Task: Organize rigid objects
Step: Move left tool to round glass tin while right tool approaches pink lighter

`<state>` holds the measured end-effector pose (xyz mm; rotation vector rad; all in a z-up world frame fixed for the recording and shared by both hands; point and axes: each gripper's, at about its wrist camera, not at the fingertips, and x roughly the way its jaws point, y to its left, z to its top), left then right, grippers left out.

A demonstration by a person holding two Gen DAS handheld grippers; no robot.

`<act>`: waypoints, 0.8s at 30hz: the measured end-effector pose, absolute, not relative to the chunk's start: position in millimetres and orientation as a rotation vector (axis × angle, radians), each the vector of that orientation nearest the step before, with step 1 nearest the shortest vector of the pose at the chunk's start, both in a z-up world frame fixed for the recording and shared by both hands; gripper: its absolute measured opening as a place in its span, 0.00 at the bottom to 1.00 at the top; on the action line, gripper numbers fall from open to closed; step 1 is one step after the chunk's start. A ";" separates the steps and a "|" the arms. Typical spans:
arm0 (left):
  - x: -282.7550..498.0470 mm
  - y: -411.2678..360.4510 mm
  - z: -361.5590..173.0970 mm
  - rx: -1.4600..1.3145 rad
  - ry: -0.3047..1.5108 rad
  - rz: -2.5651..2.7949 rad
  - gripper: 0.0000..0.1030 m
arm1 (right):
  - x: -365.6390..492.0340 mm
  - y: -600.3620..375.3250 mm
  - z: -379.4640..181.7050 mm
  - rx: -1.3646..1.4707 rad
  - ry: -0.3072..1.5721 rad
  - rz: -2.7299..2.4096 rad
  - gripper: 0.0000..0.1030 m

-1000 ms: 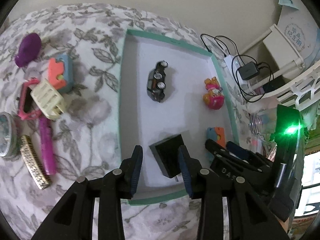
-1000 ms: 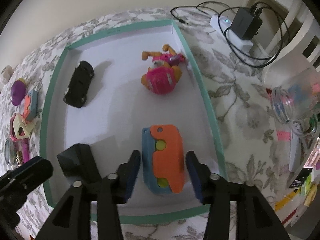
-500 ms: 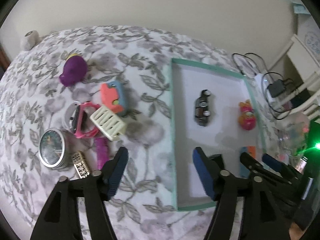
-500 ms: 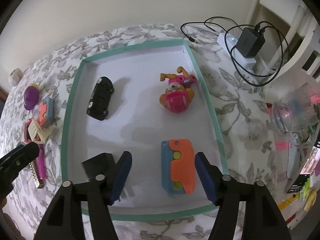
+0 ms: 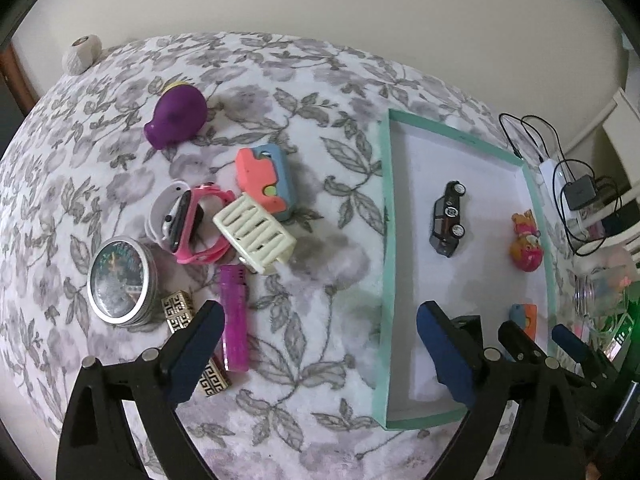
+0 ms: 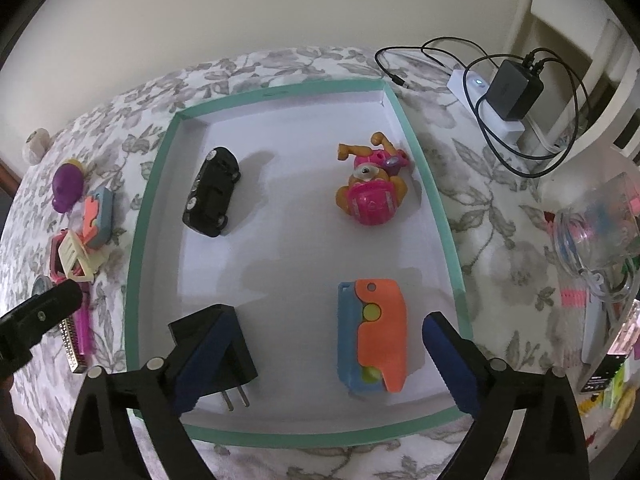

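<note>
A teal-rimmed white tray [image 6: 138, 240] holds a black toy car [image 6: 212, 192], a pink figure [image 6: 370, 192], a black plug adapter [image 6: 236, 356] and an orange-and-blue toy [image 6: 376, 332]. My right gripper [image 6: 326, 340] hovers over the tray's near end, jaws opening wide; the orange-and-blue toy lies free between them, untouched. My left gripper [image 5: 316, 328] hangs over bare floral cloth left of the tray [image 5: 386, 240], jaws opening, nothing between them. Beside its left finger lie a magenta lighter [image 5: 234, 320] and a gold patterned bar [image 5: 178, 308].
Loose on the cloth: a purple toy [image 5: 176, 118], a second orange-and-blue toy [image 5: 266, 178], a pink watch [image 5: 192, 220], a cream slatted piece [image 5: 254, 232] and a round tin [image 5: 120, 276]. A charger with cables [image 6: 508, 88] and a glass jar [image 6: 596, 232] stand right of the tray.
Both grippers opened wide. The left let go of the black adapter and swung left out of the tray to the cloth. The right released the orange-and-blue toy and drew back a little.
</note>
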<state>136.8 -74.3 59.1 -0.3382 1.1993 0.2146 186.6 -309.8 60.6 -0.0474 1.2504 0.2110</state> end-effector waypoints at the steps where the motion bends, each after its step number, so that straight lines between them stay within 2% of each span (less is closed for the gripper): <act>1: 136.6 -72.3 59.2 -0.341 1.200 0.218 0.94 | 186.6 -309.7 60.7 -0.044 1.248 0.213 1.00; 10: 131.6 -43.0 65.7 -0.384 1.196 0.244 0.94 | 186.4 -304.2 65.2 -0.052 1.243 0.224 1.00; 24: 88.5 69.7 109.2 -0.476 1.067 0.435 0.94 | 172.5 -236.2 131.9 -0.048 1.096 0.374 1.00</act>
